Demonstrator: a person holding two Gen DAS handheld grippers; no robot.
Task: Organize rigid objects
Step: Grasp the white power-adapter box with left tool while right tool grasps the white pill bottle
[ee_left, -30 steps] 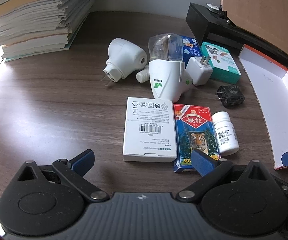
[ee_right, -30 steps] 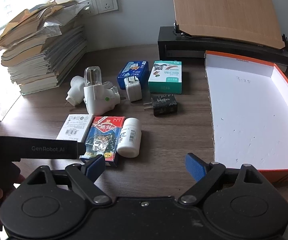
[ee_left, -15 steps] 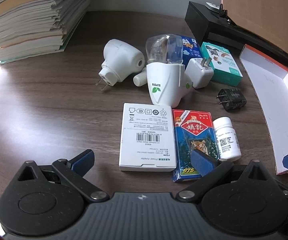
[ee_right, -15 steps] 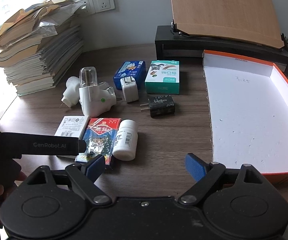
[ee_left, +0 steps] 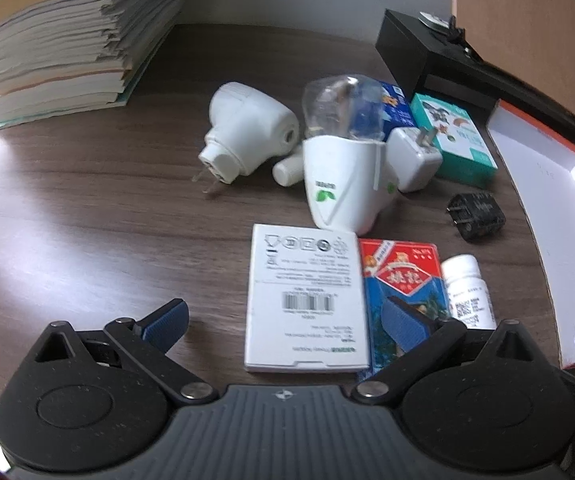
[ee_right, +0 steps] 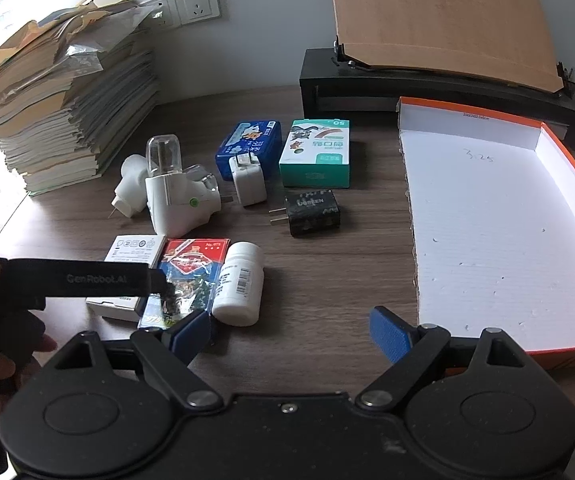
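Small rigid items lie on a dark wood table [ee_left: 87,208]. A flat white box [ee_left: 305,300] lies between the tips of my open, empty left gripper [ee_left: 283,320]. Beside it are a red-and-blue card pack [ee_left: 403,280] and a white pill bottle [ee_left: 467,292]. Behind stand a white plug-in vaporizer [ee_left: 343,184], a white plug [ee_left: 247,136], a white charger [ee_left: 411,160], a black charger [ee_left: 475,212], a blue box [ee_right: 249,146] and a teal box [ee_right: 315,152]. My right gripper [ee_right: 289,330] is open and empty, just right of the pill bottle [ee_right: 239,284].
An open orange-rimmed white box lid [ee_right: 487,232] lies at the right. A tall stack of books [ee_right: 63,120] stands at the back left. A black stand with a brown board [ee_right: 427,40] is at the back. The left gripper body [ee_right: 87,278] crosses the right wrist view.
My left gripper has moved forward, so the white box now lies between its tips. My right gripper has drifted slightly left toward the pill bottle. Both stay open.
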